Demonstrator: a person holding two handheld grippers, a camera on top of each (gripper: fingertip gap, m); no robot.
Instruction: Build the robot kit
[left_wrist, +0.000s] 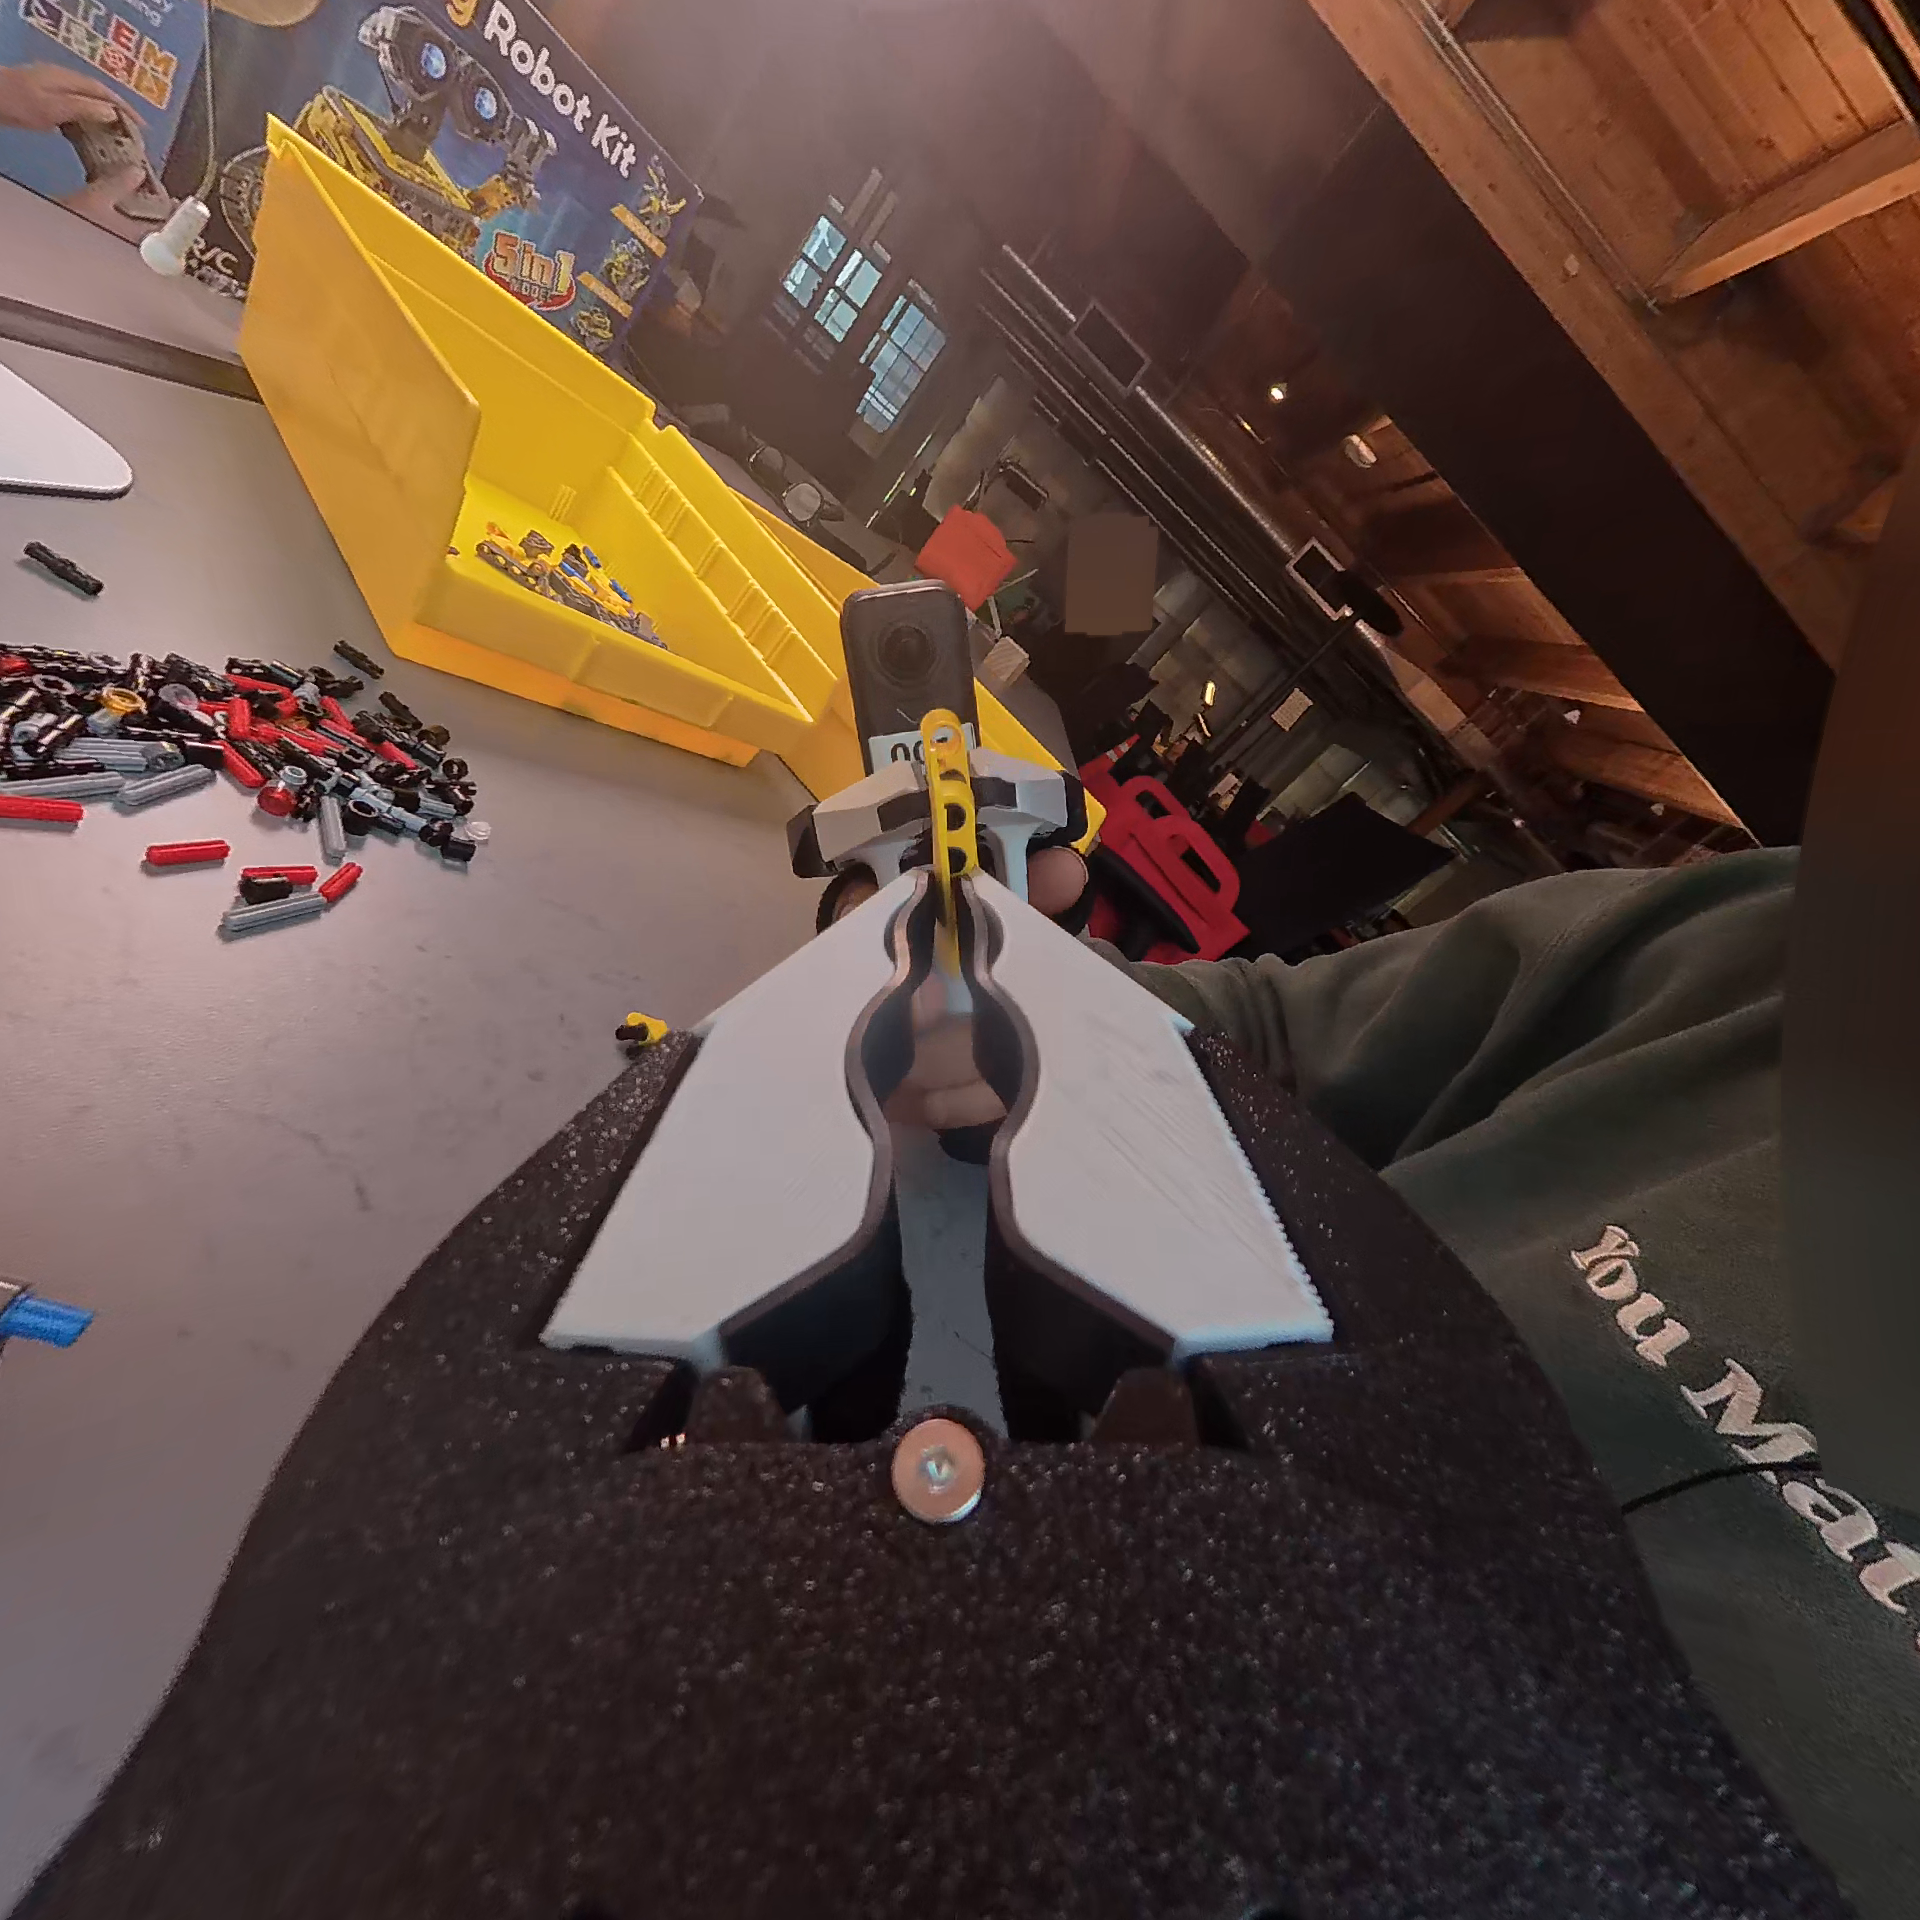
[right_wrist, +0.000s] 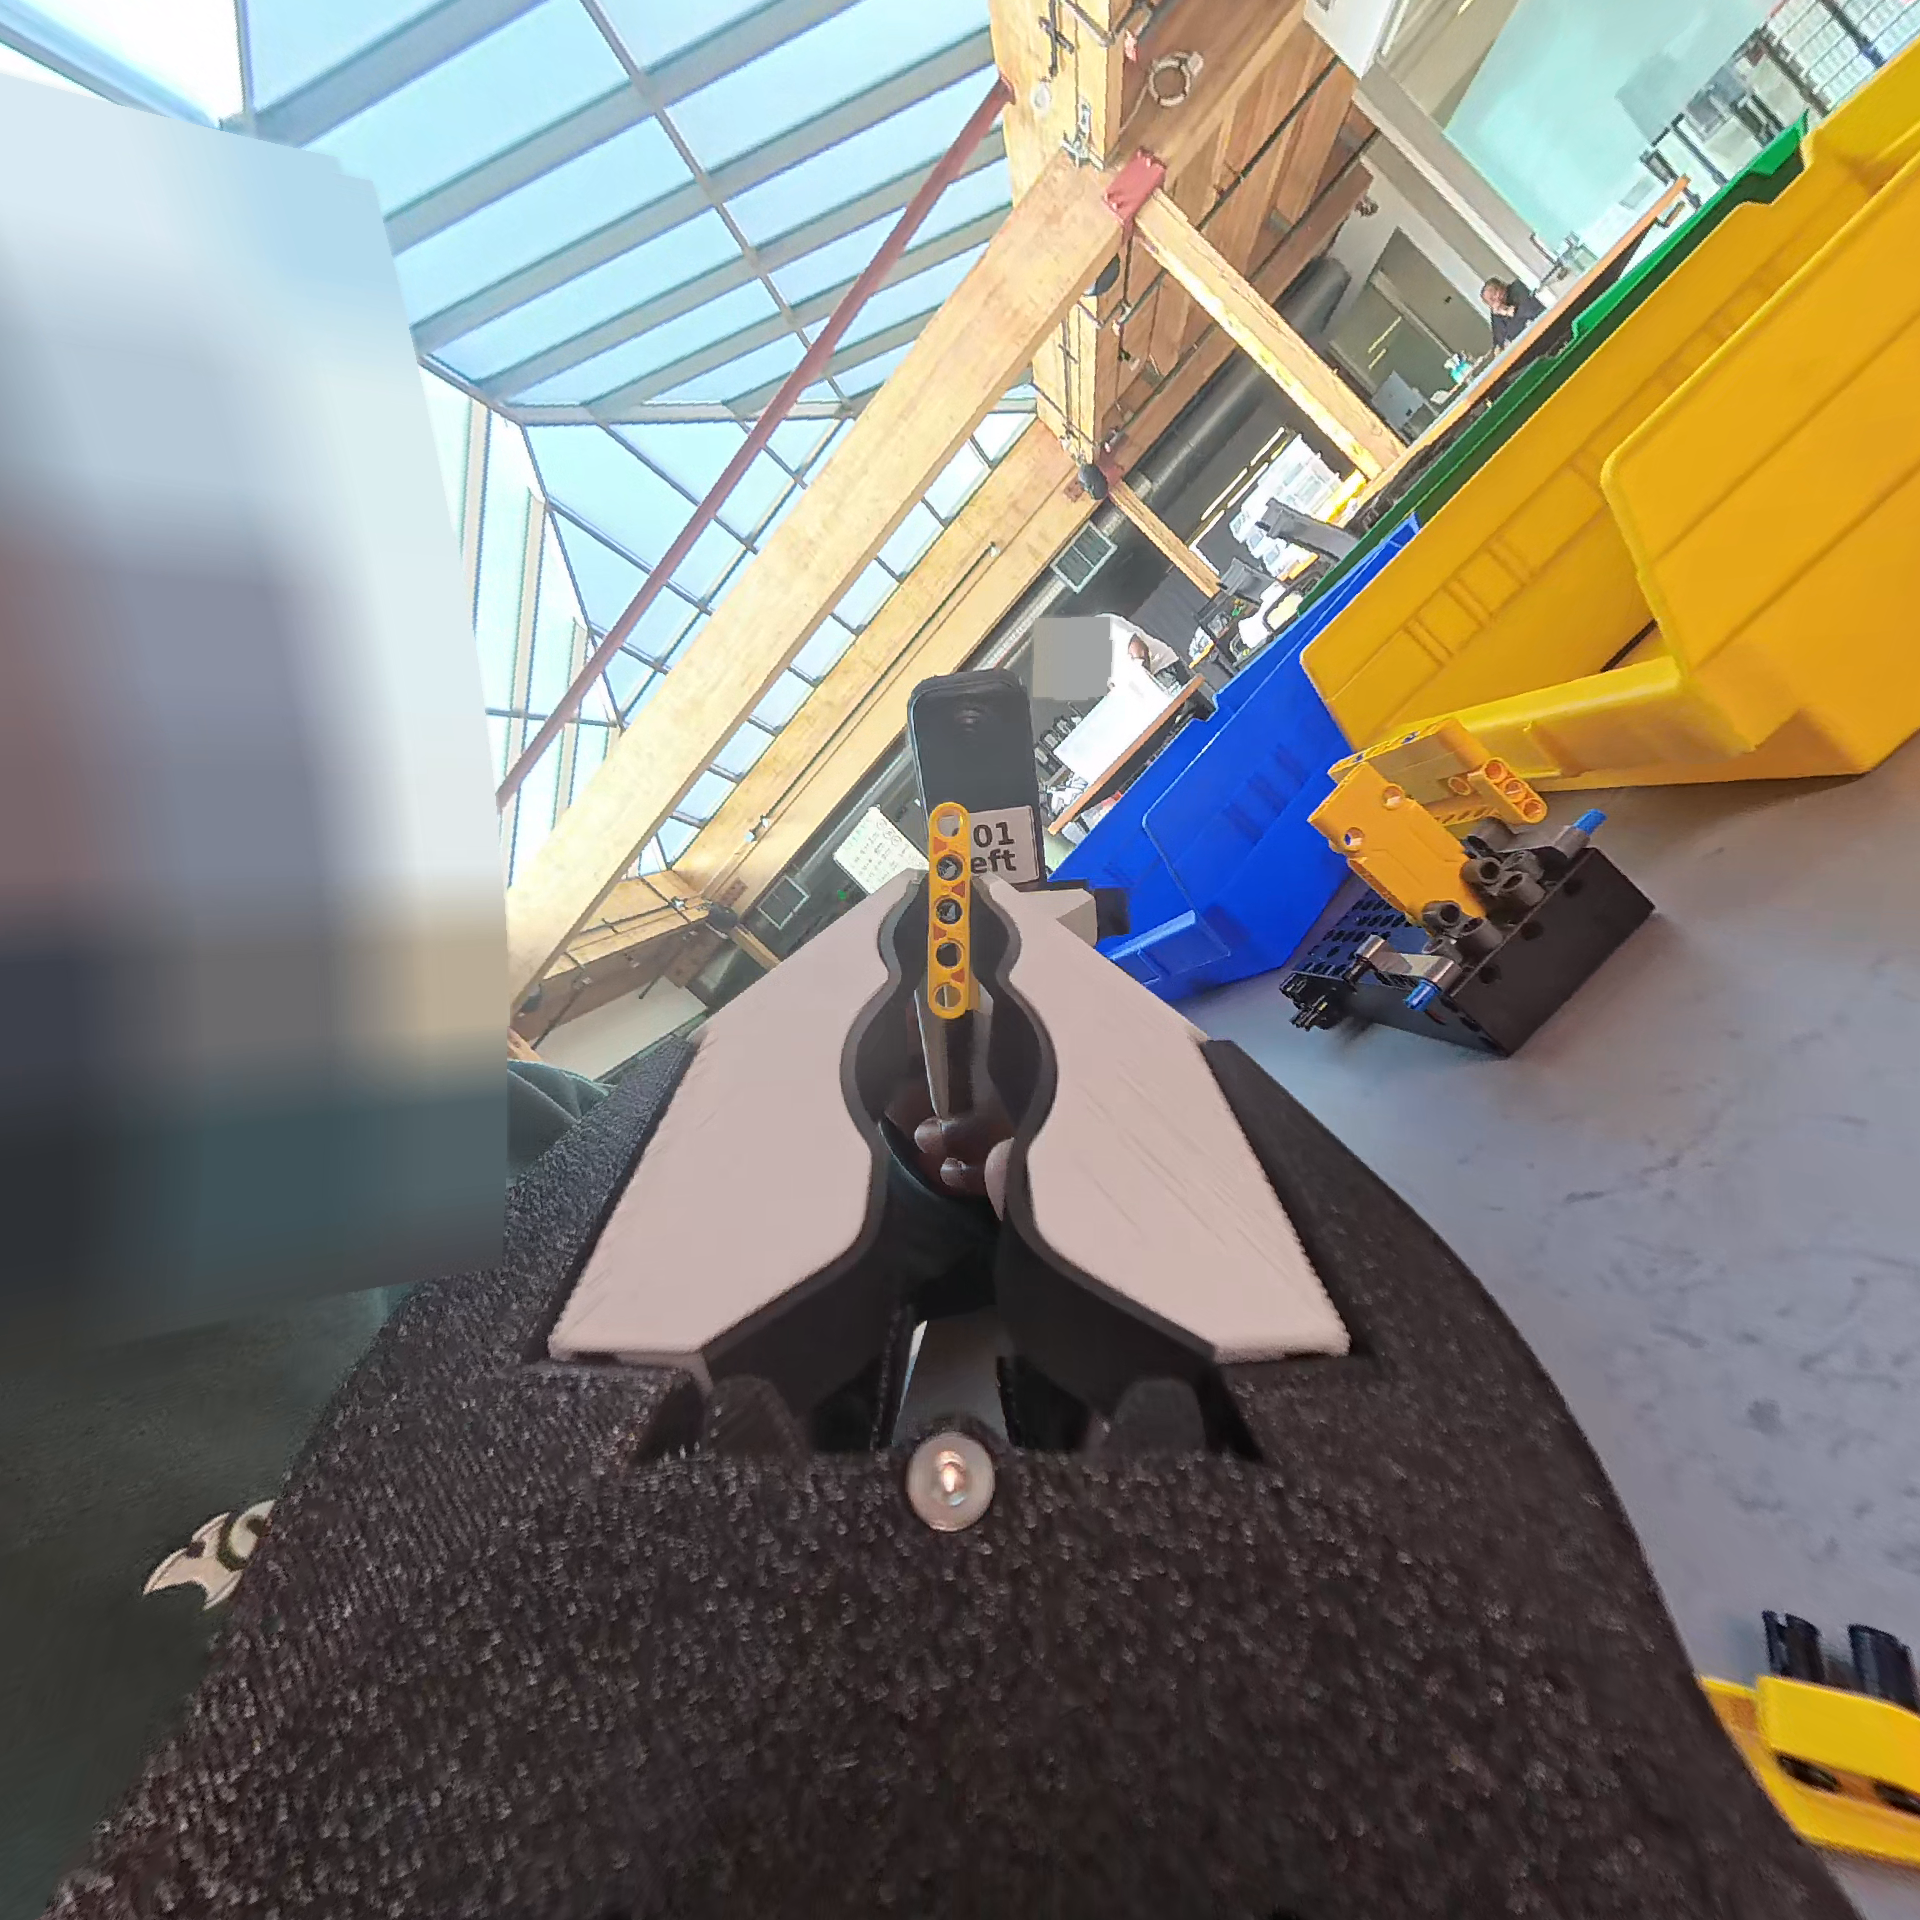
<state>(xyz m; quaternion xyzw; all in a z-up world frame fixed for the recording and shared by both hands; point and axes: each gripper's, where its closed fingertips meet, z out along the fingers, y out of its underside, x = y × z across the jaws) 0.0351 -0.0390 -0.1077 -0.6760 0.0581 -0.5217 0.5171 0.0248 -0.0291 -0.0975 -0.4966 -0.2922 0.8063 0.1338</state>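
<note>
**Yellow beam caught between two facing tongs**

Yellow and thin, a perforated beam (left_wrist: 948, 821) stands in the air above the grey table (left_wrist: 312, 1091), and we find it between both tools, which point at each other tip to tip. The left gripper (left_wrist: 943, 896) has its jaws pressed together on the beam's flat faces at the lower end, so we see the piece edge-on from that side. From the right wrist view the holes face us. The right gripper (right_wrist: 948, 904) has a finger on either edge of the beam, but a sliver of gap seems to remain, and we cannot tell whether it pinches the beam or only brackets it.

On the table to the left lies a loose heap of red, black and grey pieces (left_wrist: 208, 748). Behind the heap is an open yellow bin (left_wrist: 416, 416) with a few parts inside, and a printed kit box (left_wrist: 468, 135) behind that. Near the right gripper sits a half-built assembly (right_wrist: 1455, 894), a yellow block on a black base, with a blue bin (right_wrist: 1247, 831) just behind it.
</note>
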